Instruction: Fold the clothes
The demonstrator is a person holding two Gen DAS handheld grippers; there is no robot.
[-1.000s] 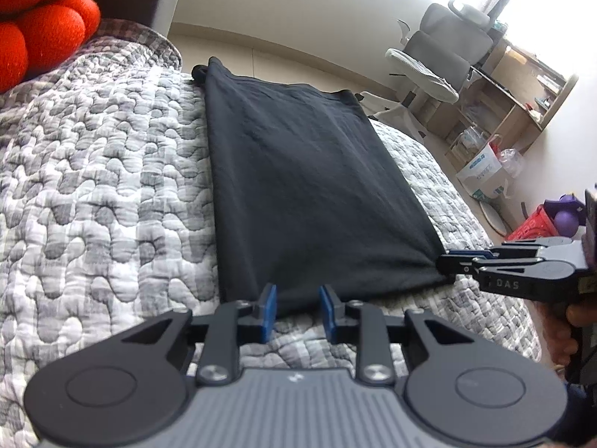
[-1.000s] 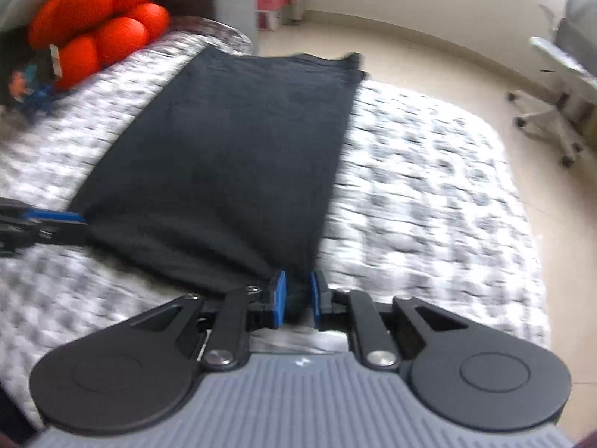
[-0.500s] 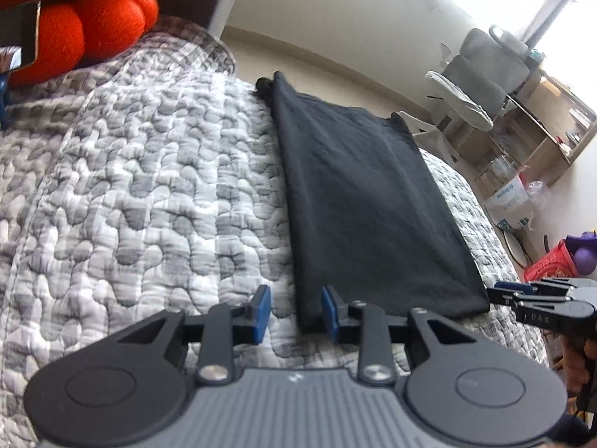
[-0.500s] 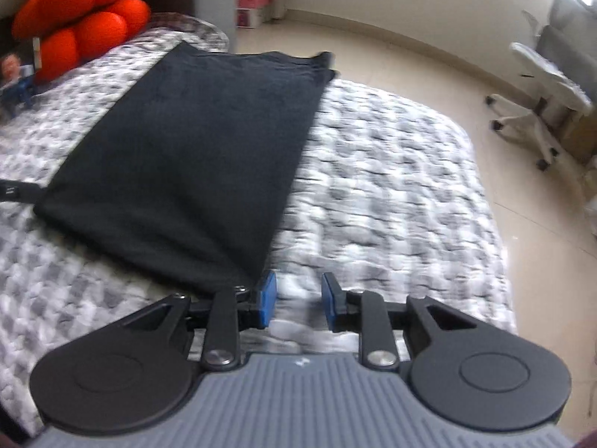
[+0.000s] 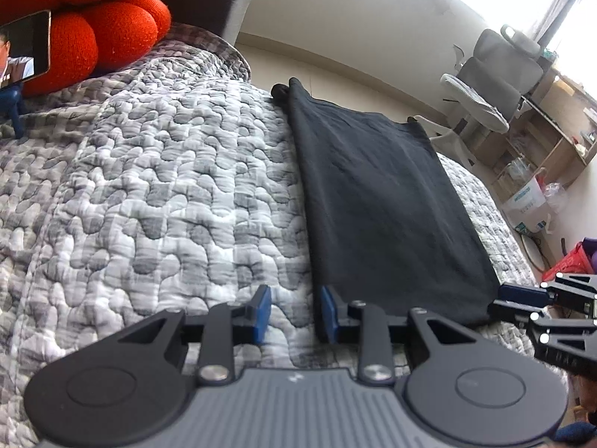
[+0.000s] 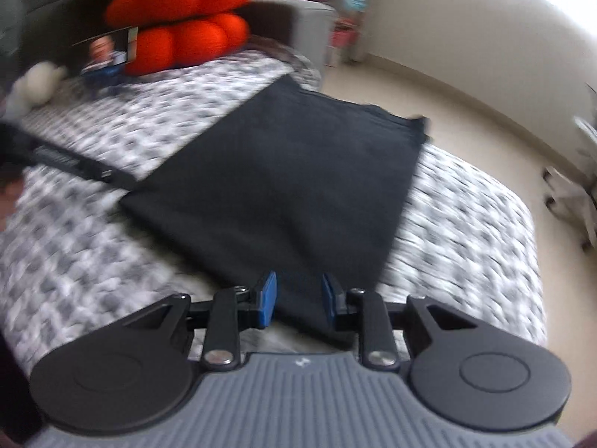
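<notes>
A black garment [image 5: 377, 201] lies folded into a long flat rectangle on the grey quilted bed [image 5: 156, 201]. My left gripper [image 5: 294, 313] is open at the garment's near left corner. Only quilt shows between its pads, and the right pad sits against the cloth's edge. The right gripper [image 5: 500, 302] reaches in at the near right corner. In the blurred right wrist view, the right gripper [image 6: 298, 300] is open over the garment's [image 6: 298, 186] near edge, with black cloth showing in the gap between its pads. The left gripper [image 6: 127, 184] points at the cloth's left corner.
Orange cushions [image 5: 100, 26] and a phone on a stand [image 5: 26, 52] sit at the head of the bed. A grey office chair [image 5: 492, 74], wooden shelves [image 5: 552, 130] and a red basket [image 5: 567, 265] stand on the floor beyond the bed's right side.
The left gripper slid left, from over the cloth's near edge to its left corner. The right gripper rolled and moved left, from the right corner onto the near edge.
</notes>
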